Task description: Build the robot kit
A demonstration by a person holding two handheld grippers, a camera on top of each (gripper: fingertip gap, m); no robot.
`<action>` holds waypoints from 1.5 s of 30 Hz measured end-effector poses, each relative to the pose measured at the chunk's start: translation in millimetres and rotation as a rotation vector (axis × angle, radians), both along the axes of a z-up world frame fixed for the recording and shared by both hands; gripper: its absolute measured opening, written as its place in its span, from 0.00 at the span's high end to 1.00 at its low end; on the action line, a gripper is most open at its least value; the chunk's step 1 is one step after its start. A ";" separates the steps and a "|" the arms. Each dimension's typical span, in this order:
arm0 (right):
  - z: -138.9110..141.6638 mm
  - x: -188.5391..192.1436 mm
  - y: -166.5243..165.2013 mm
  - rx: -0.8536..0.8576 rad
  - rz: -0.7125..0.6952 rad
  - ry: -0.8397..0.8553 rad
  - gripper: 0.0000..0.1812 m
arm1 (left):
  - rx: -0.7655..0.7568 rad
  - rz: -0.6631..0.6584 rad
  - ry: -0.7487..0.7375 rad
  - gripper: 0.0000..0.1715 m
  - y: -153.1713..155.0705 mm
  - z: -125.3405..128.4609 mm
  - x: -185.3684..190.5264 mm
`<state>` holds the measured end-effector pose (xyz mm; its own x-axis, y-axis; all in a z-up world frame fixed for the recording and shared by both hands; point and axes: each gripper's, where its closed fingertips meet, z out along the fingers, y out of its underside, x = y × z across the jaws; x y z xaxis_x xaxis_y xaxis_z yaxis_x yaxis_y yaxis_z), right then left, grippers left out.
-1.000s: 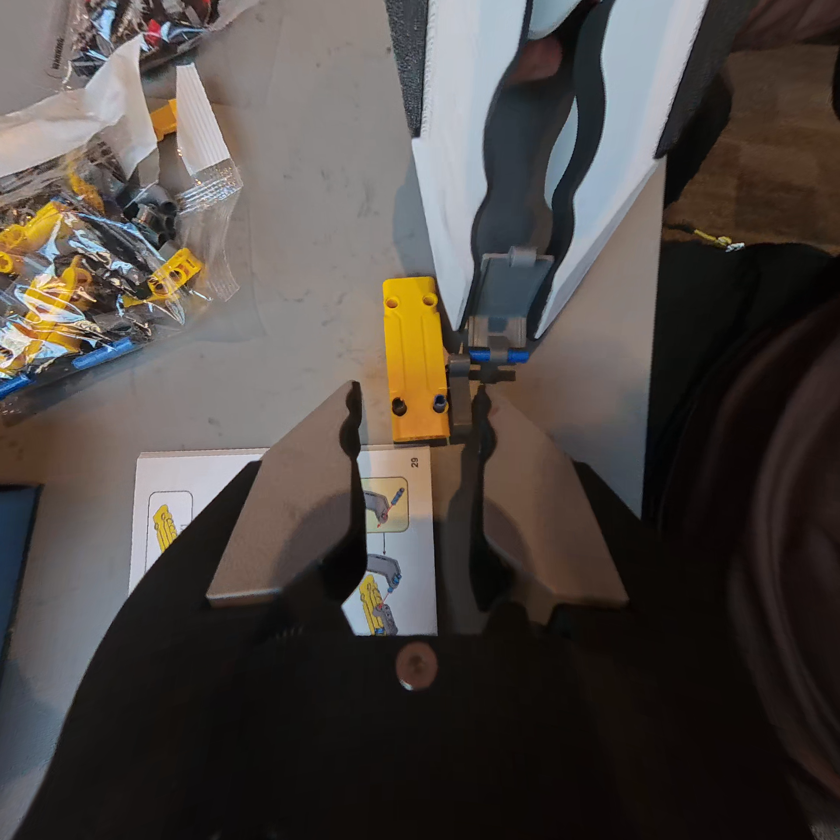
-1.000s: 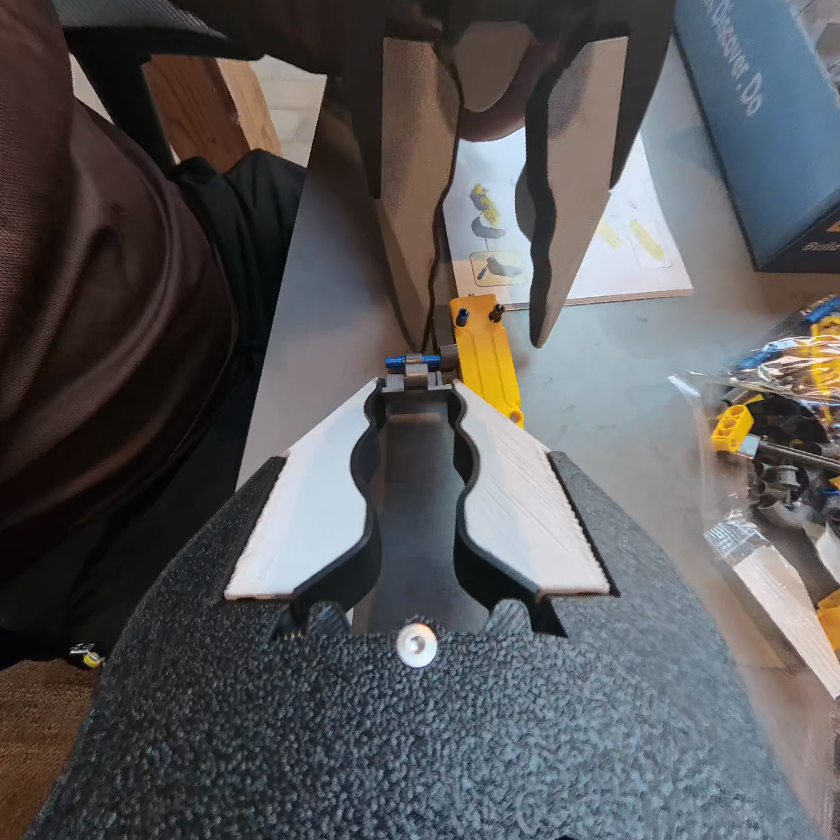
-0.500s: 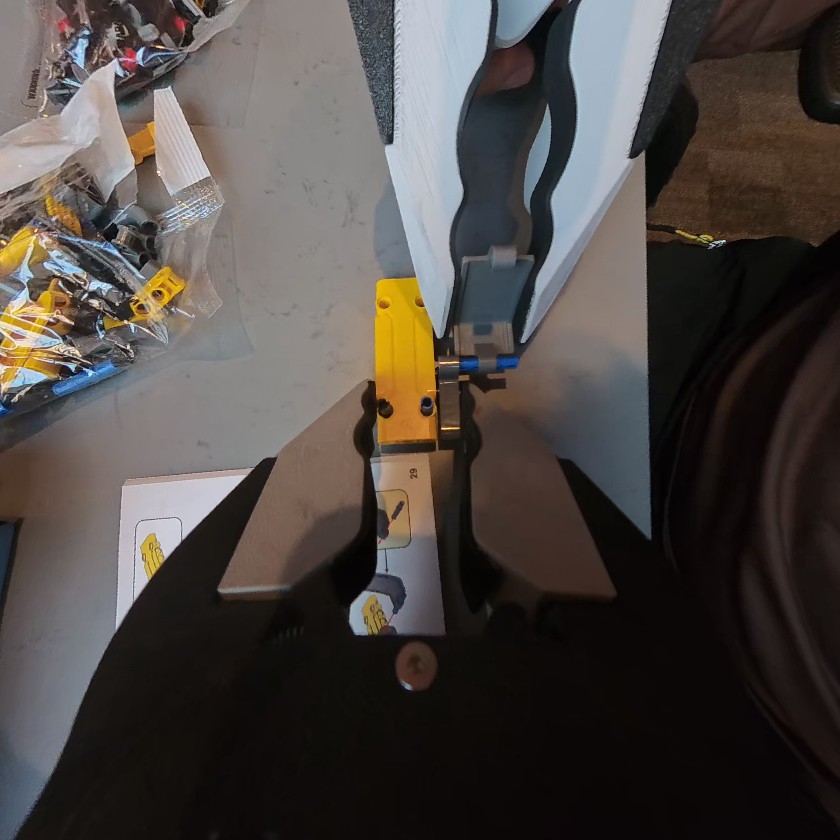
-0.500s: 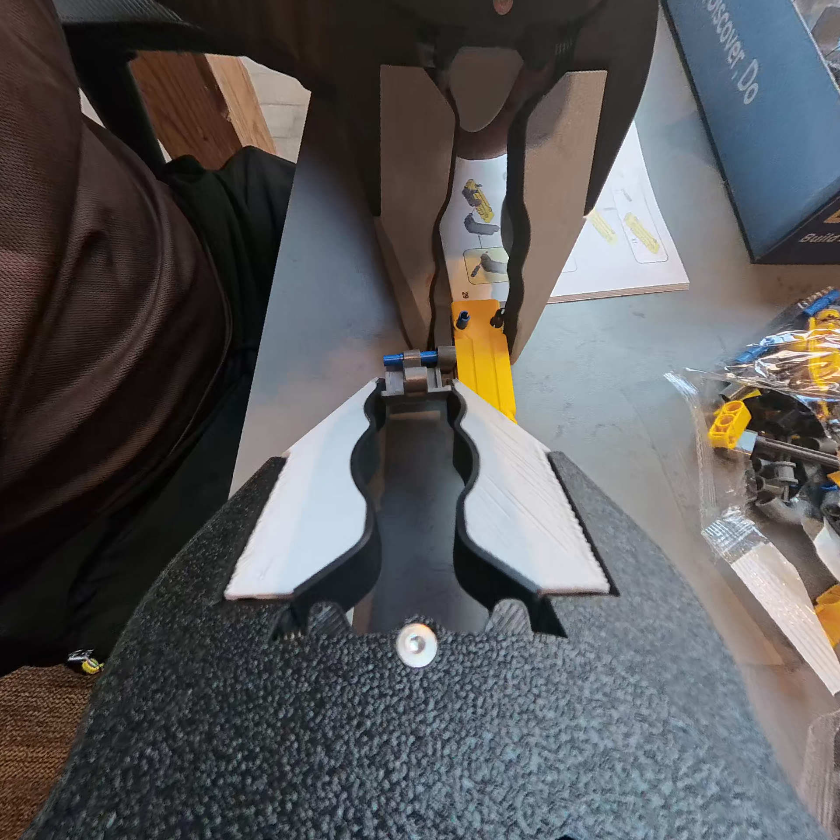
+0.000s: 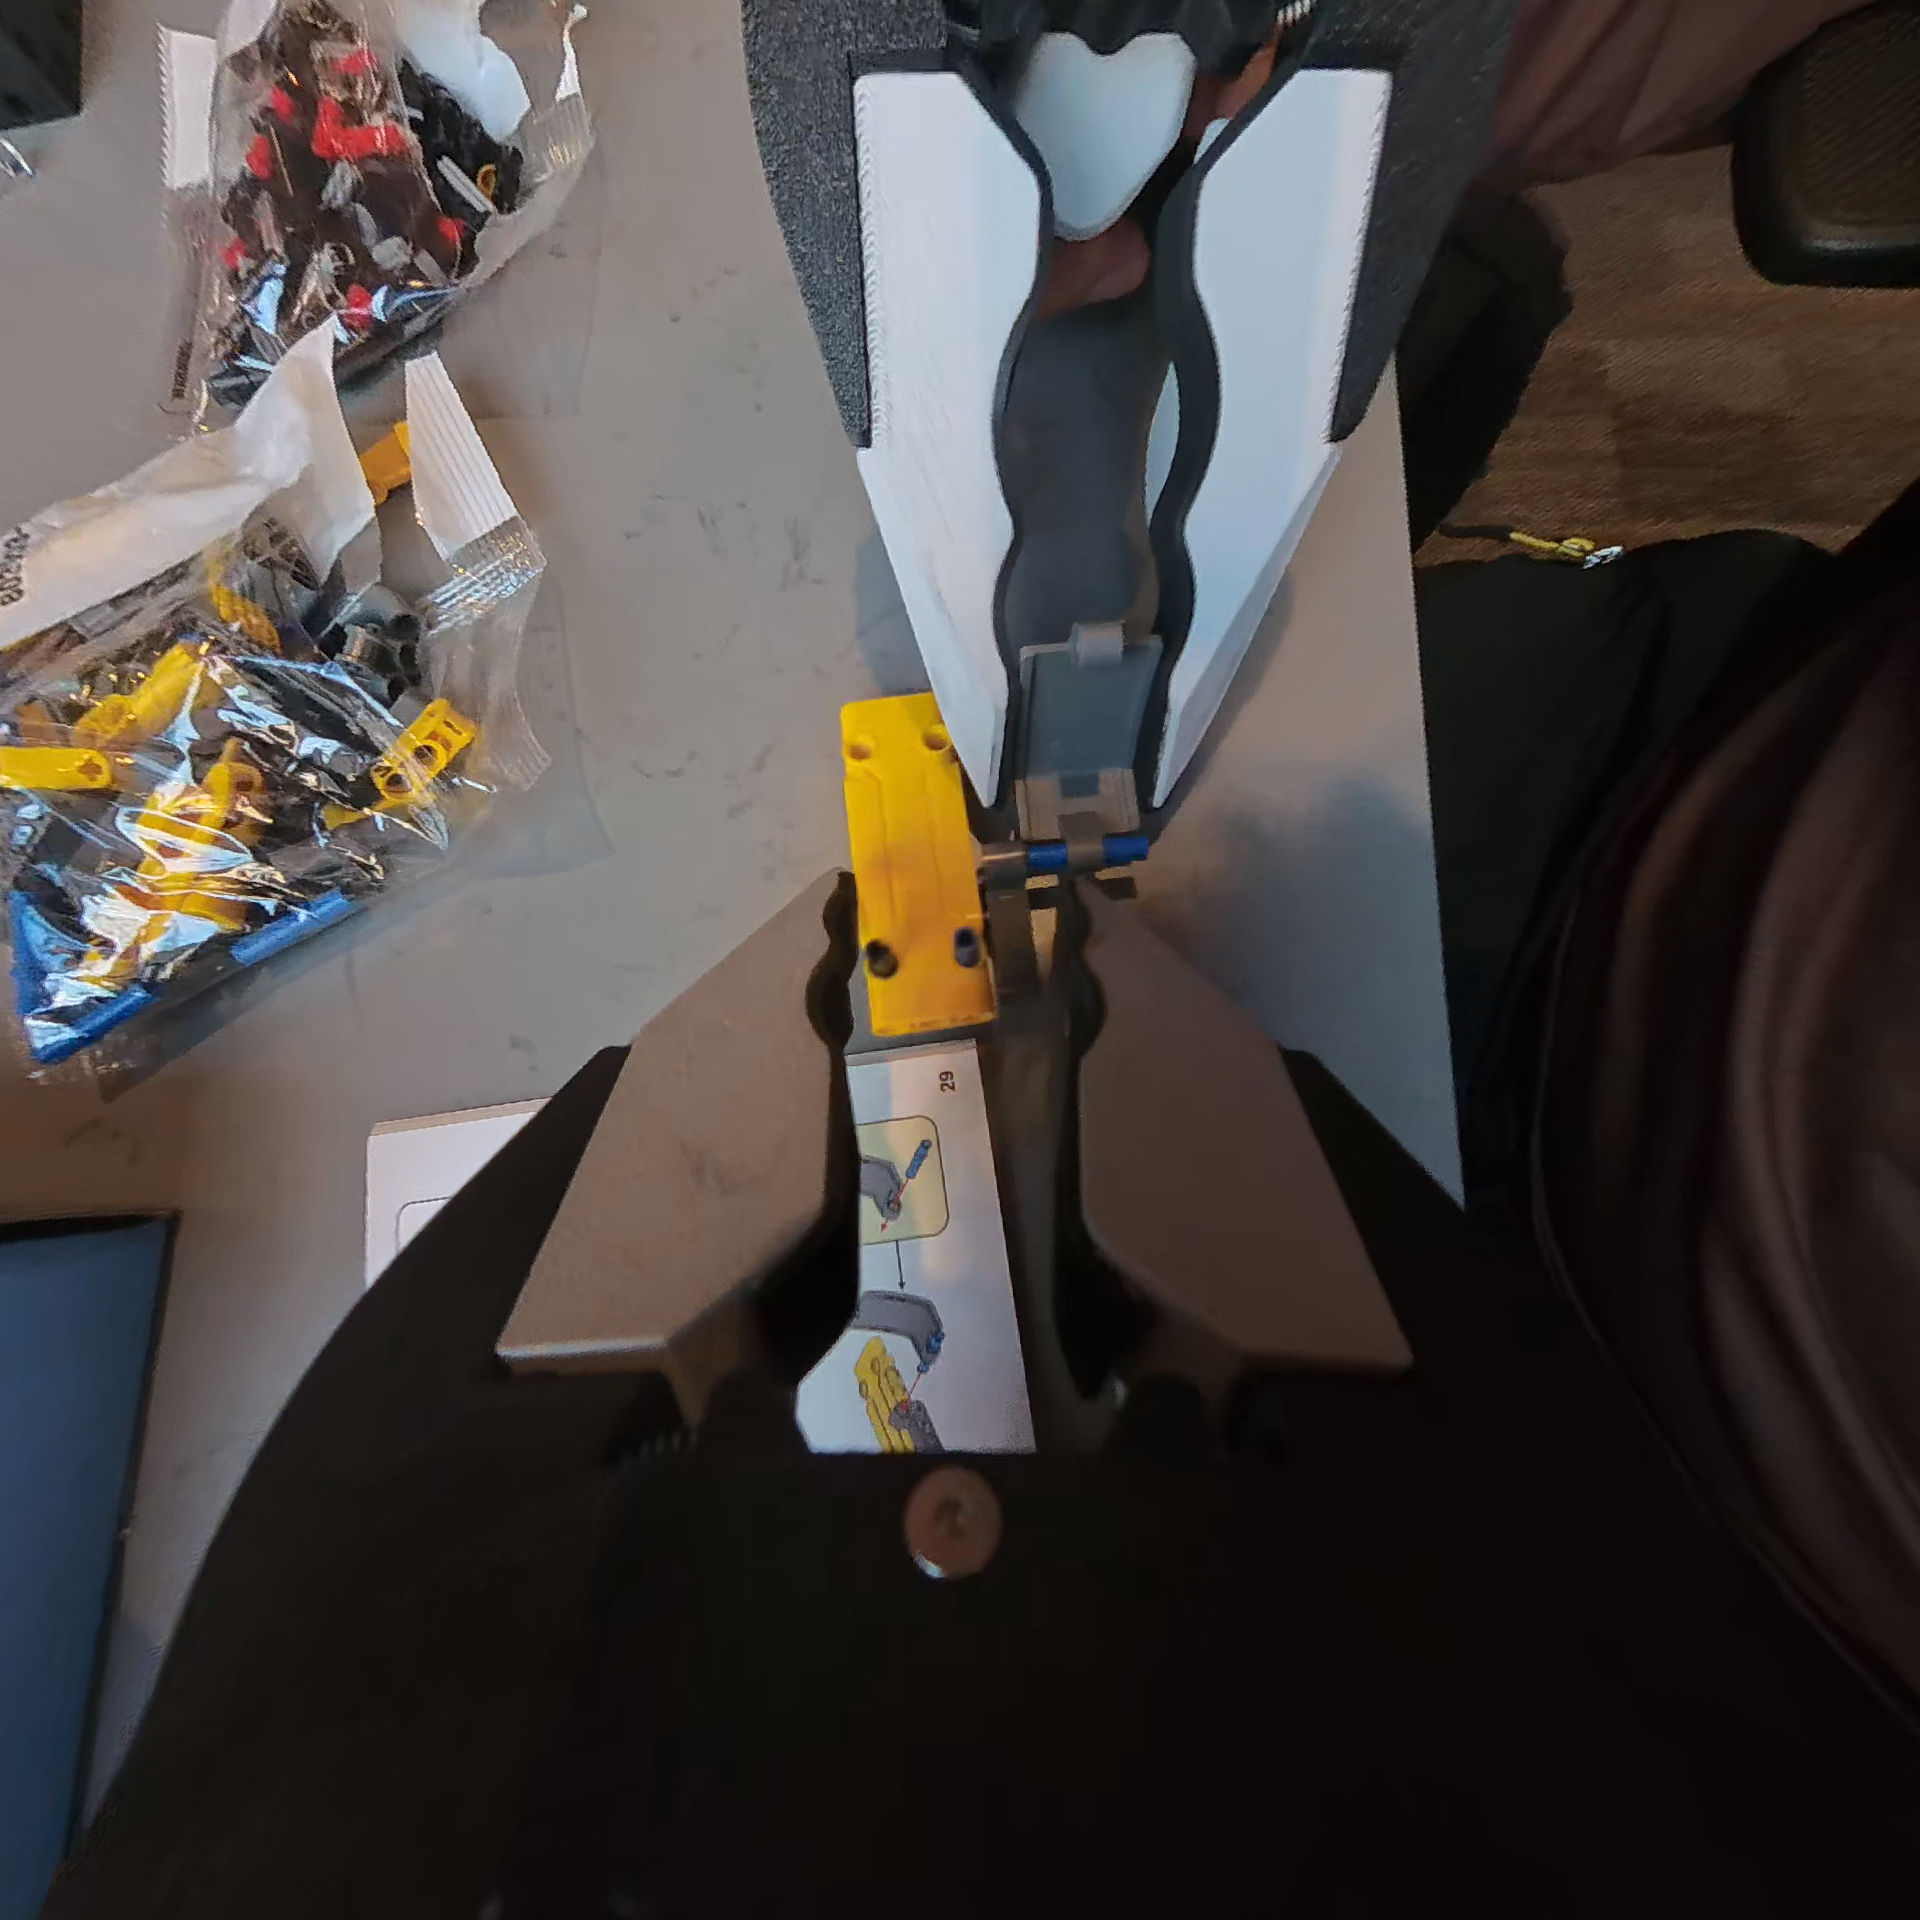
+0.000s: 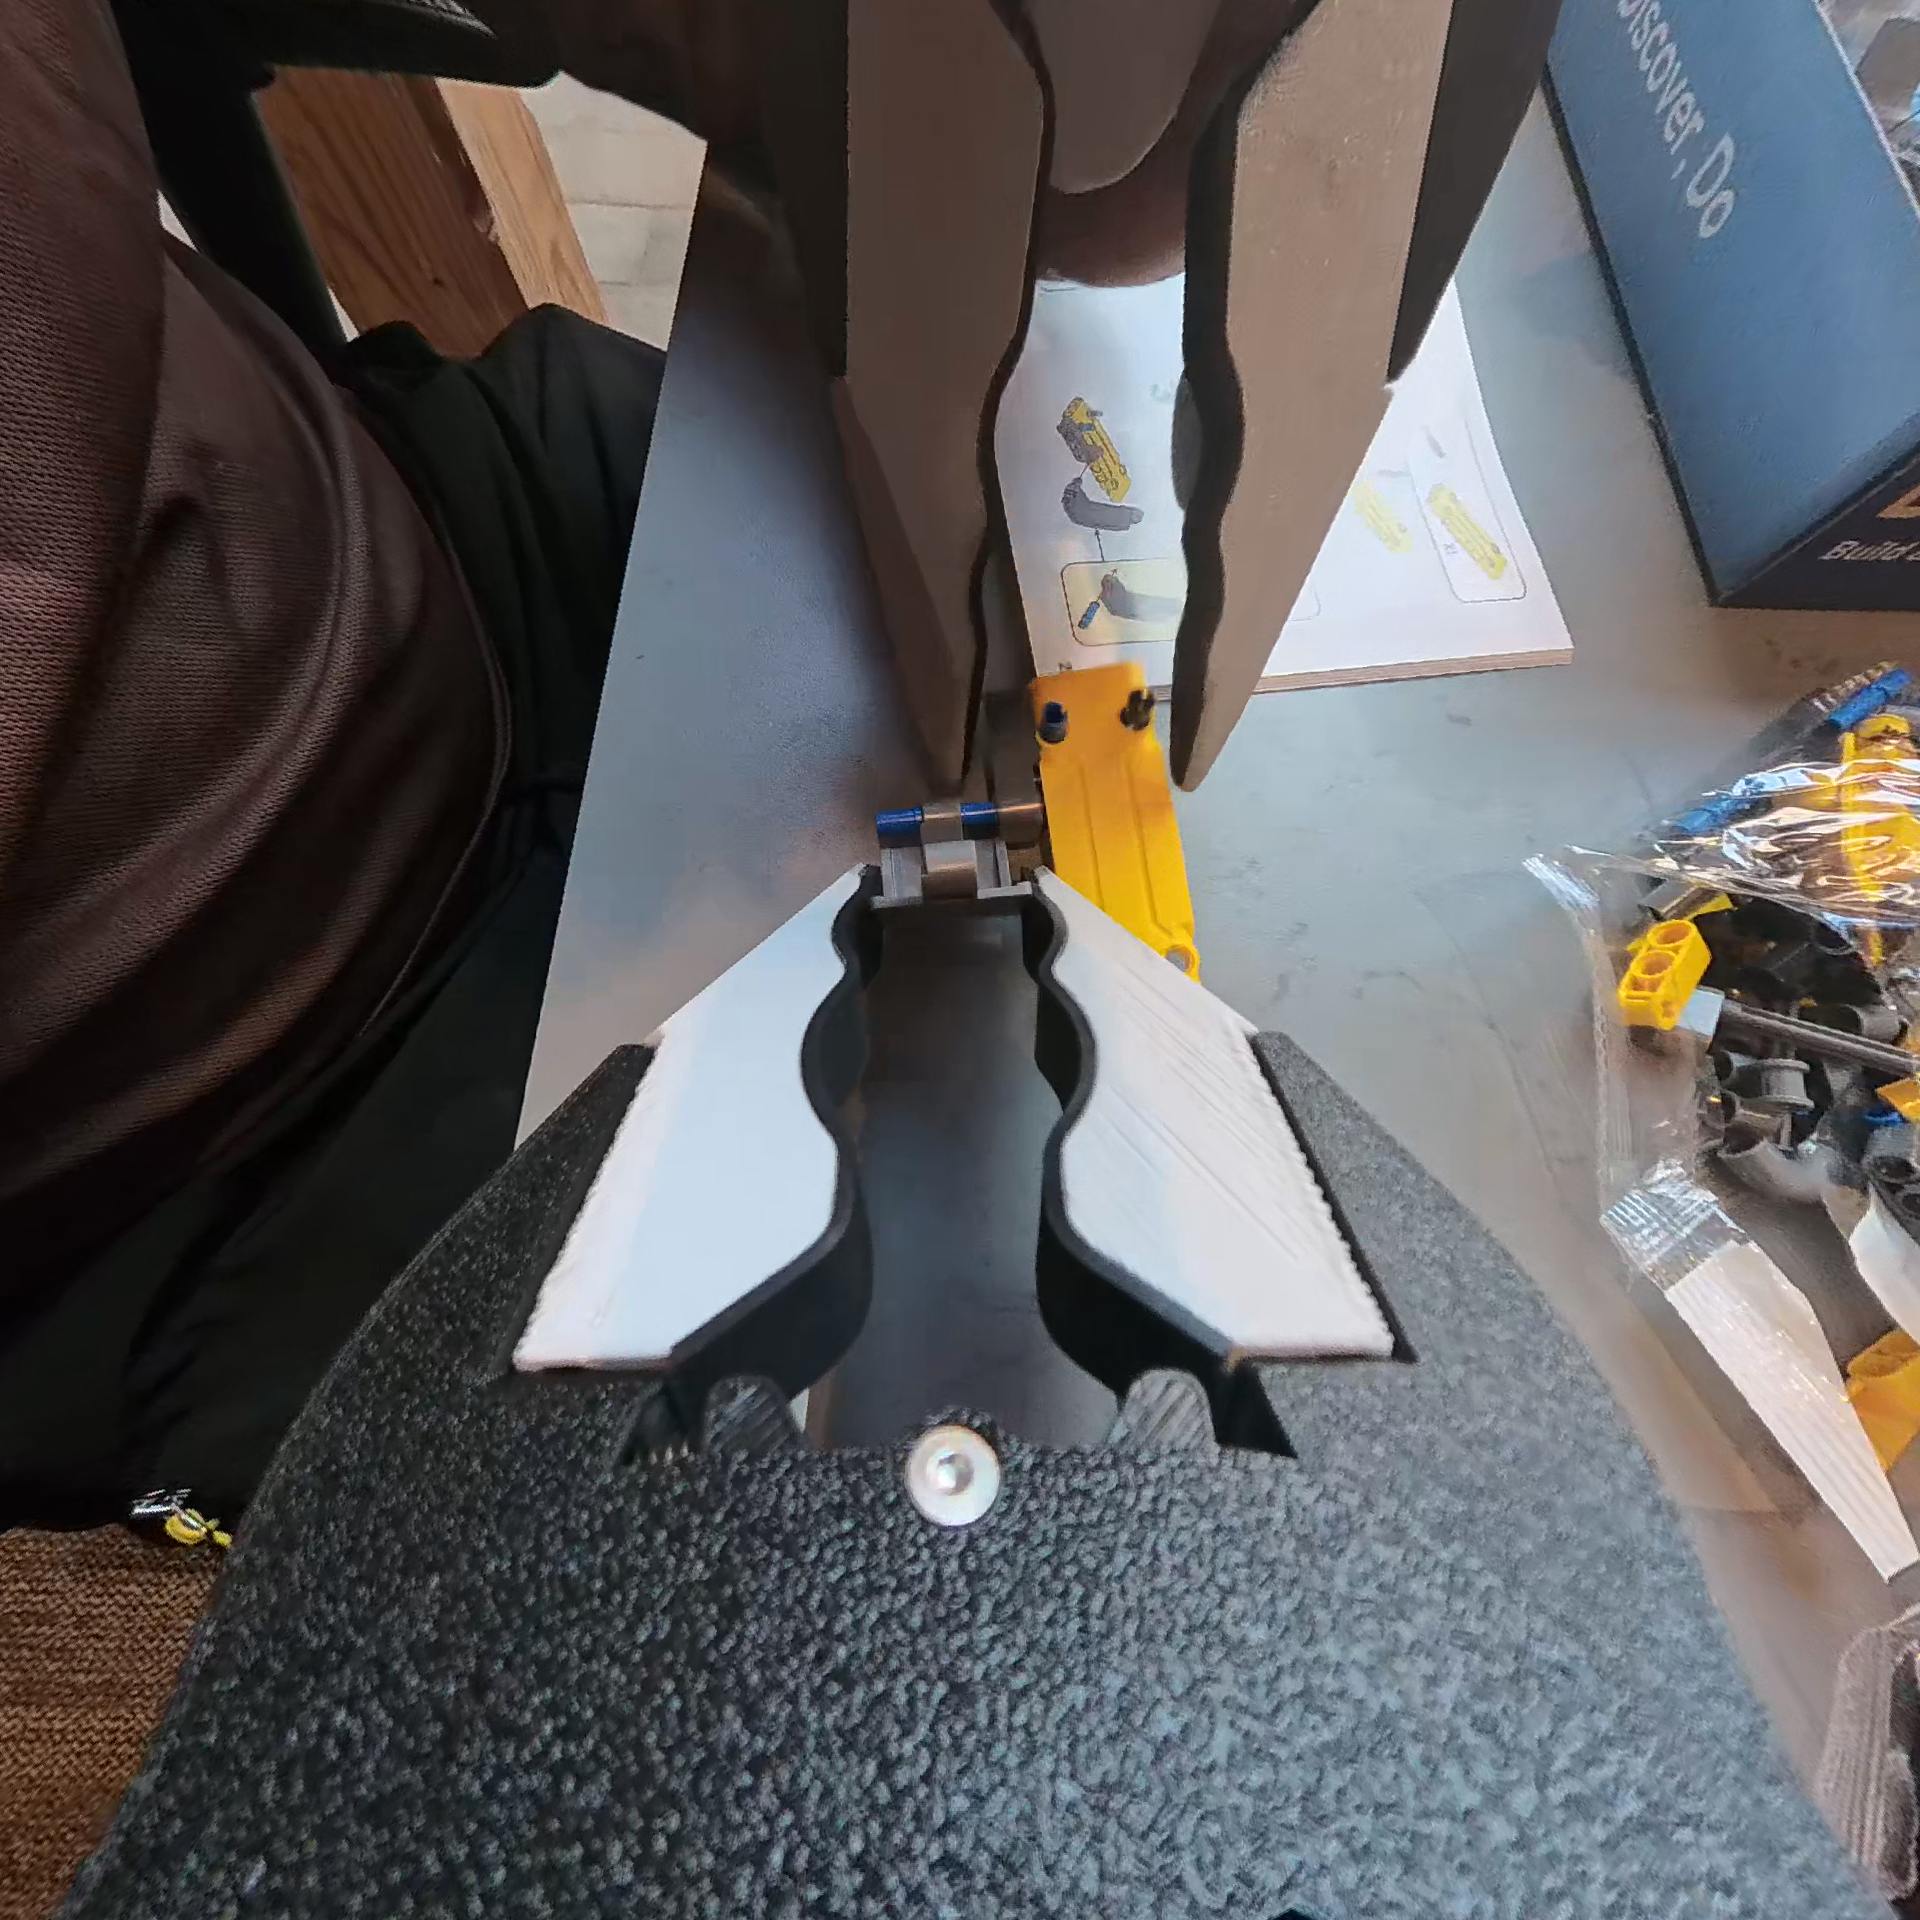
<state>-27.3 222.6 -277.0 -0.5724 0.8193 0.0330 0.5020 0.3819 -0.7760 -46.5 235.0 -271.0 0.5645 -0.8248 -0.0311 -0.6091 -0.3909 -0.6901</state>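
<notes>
Grey table (image 5: 665, 540), grippers meeting at yellow panel (image 5: 920, 862)

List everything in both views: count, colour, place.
yellow block: one, yellow, on the table between the left fingers
grey piece: one, grey, held by the right fingers, its blue pin beside the yellow block
booklet: one, white, open under the left gripper
bags of parts: two, clear, on the table beside the blue box
table: one, grey
left gripper: grey fingers, open around the yellow block
right gripper: white fingers, shut on the grey piece
</notes>
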 end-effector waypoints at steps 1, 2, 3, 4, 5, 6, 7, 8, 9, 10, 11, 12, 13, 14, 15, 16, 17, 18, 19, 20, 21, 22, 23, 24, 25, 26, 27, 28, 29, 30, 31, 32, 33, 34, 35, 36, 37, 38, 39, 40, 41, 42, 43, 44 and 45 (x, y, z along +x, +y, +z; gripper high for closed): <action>0.2 -0.1 0.1 -0.001 -0.001 0.000 0.85 | 0.009 -0.011 0.008 0.80 -1.2 0.8 0.8; 0.2 -0.2 0.2 -0.002 -0.002 0.000 0.85 | 0.014 -0.022 0.012 0.80 -2.9 1.2 2.2; 0.1 -0.2 0.2 -0.001 -0.002 0.000 0.85 | 0.013 -0.033 0.015 0.80 -4.7 1.1 3.8; 0.0 -0.2 0.2 0.000 -0.002 0.000 0.85 | 0.006 -0.045 0.020 0.80 -6.9 -0.4 5.3; -0.2 -0.3 0.2 0.001 -0.002 -0.001 0.85 | 0.000 -0.047 0.030 0.80 -7.3 -2.9 5.2; -0.3 -0.3 0.2 0.002 -0.002 -0.001 0.85 | -0.006 -0.043 0.044 0.80 -6.6 -5.9 4.1; -0.4 -0.4 0.3 0.003 -0.003 -0.001 0.85 | -0.014 -0.045 0.048 0.80 -6.9 -7.7 4.2; -0.4 -0.4 0.3 0.004 -0.004 -0.001 0.85 | -0.017 -0.051 0.043 0.80 -7.6 -7.4 5.5; 0.0 -0.4 0.2 0.003 -0.003 0.001 0.85 | -0.017 -0.056 0.038 0.81 -8.3 -6.2 6.9; 0.7 -0.3 0.1 0.000 -0.003 0.005 0.85 | -0.016 -0.063 0.035 0.83 -9.1 -5.1 8.4; 1.8 -0.3 0.1 -0.007 -0.003 0.009 0.85 | -0.012 -0.067 0.034 0.84 -9.6 -4.2 9.6; 2.9 -0.2 0.0 -0.016 -0.003 0.011 0.85 | -0.011 -0.071 0.035 0.84 -10.4 -3.9 10.7; 3.9 -0.2 0.0 -0.023 -0.003 0.013 0.85 | -0.013 -0.074 0.038 0.84 -11.3 -4.2 11.5; 4.2 -0.2 0.3 -0.028 -0.004 0.013 0.85 | -0.010 -0.076 0.039 0.84 -11.7 -4.3 12.1; 4.2 -0.2 0.2 -0.029 -0.004 0.012 0.85 | -0.011 -0.078 0.036 0.84 -12.4 -4.0 12.8; 3.7 -0.3 0.1 -0.027 -0.004 0.010 0.85 | -0.017 -0.080 0.030 0.84 -13.2 -3.7 13.4; 3.0 -0.3 0.2 -0.022 -0.005 0.008 0.85 | -0.024 -0.083 0.026 0.85 -14.3 -3.8 14.0; 2.3 -0.4 0.3 -0.017 -0.005 0.006 0.85 | -0.027 -0.085 0.023 0.82 -15.0 -4.3 14.6; 1.9 -0.3 0.0 -0.015 -0.004 0.004 0.85 | -0.024 -0.084 0.023 0.83 -15.1 -4.5 14.7; 1.8 -0.3 0.1 -0.014 -0.004 0.003 0.85 | -0.023 -0.081 0.024 0.83 -14.8 -4.5 14.7; 1.9 -0.4 0.2 -0.015 -0.005 0.003 0.85 | -0.026 -0.076 0.021 0.82 -14.8 -4.4 14.9; 1.8 -0.5 0.3 -0.016 -0.006 0.002 0.85 | -0.031 -0.071 0.018 0.84 -14.6 -4.3 15.2; 1.6 -0.7 0.5 -0.014 -0.008 0.002 0.85 | -0.034 -0.064 0.016 0.84 -14.1 -4.3 15.4; 1.5 -1.2 1.2 -0.008 -0.013 0.004 0.85 | -0.035 -0.055 0.014 0.84 -13.3 -4.4 15.6; 1.2 -1.7 1.8 -0.001 -0.019 0.007 0.85 | -0.036 -0.046 0.011 0.83 -12.7 -4.4 16.1; 0.7 -1.9 2.2 0.005 -0.022 0.007 0.85 | -0.037 -0.034 0.006 0.83 -11.9 -4.6 16.9; -0.1 -2.2 2.6 0.009 -0.025 0.003 0.85 | -0.037 -0.023 0.001 0.81 -11.6 -4.7 17.9; -1.2 -2.7 3.2 0.015 -0.029 -0.002 0.85 | -0.033 -0.013 0.001 0.81 -11.0 -5.4 18.4; -3.0 -3.1 3.7 0.024 -0.033 -0.009 0.85 | -0.024 -0.001 0.006 0.82 -9.9 -6.6 18.4; -4.9 -3.5 4.1 0.038 -0.036 -0.017 0.85 | -0.012 0.013 0.013 0.83 -8.4 -7.8 18.1; -5.6 -4.1 4.4 0.050 -0.039 -0.015 0.85 | 0.005 0.022 0.019 0.85 -6.9 -7.8 17.7; -5.1 -4.7 4.8 0.056 -0.042 -0.007 0.85 | 0.015 0.027 0.024 0.85 -6.2 -8.0 17.3; -4.8 -4.9 5.2 0.058 -0.046 -0.004 0.85 | 0.018 0.032 0.023 0.85 -5.9 -7.9 17.2; -4.3 -5.0 5.4 0.057 -0.048 -0.001 0.85 | 0.017 0.037 0.017 0.84 -5.7 -7.7 17.1; -3.9 -5.2 6.0 0.058 -0.051 0.003 0.85 | 0.017 0.038 0.013 0.83 -5.5 -7.3 16.8; -3.6 -5.6 6.8 0.059 -0.057 0.006 0.85 | 0.019 0.040 0.013 0.83 -5.1 -7.2 15.9; -3.2 -6.0 7.8 0.062 -0.064 0.010 0.85 | 0.020 0.042 0.012 0.82 -4.6 -7.0 15.2; -2.7 -6.3 8.7 0.067 -0.069 0.017 0.85 | 0.020 0.041 0.007 0.82 -4.2 -6.7 15.1; -2.2 -6.7 9.6 0.075 -0.075 0.023 0.85 | 0.017 0.039 0.003 0.80 -3.8 -6.6 14.9; -2.1 -7.2 10.6 0.082 -0.080 0.028 0.85 | 0.015 0.040 0.002 0.81 -2.7 -6.4 13.9; -1.9 -7.7 11.8 0.089 -0.086 0.033 0.85 | 0.014 0.043 0.000 0.81 -1.4 -6.2 13.0; -1.4 -8.2 12.8 0.094 -0.090 0.038 0.85 | 0.012 0.046 -0.003 0.81 -0.4 -5.9 12.3; -1.0 -8.5 13.3 0.094 -0.091 0.041 0.85 | 0.011 0.048 -0.006 0.82 0.7 -5.7 11.9; -0.7 -8.6 13.7 0.090 -0.093 0.041 0.85 | 0.013 0.053 -0.010 0.83 1.9 -5.6 11.6; -0.2 -8.9 14.5 0.089 -0.095 0.044 0.85 | 0.016 0.057 -0.015 0.82 3.1 -5.6 11.6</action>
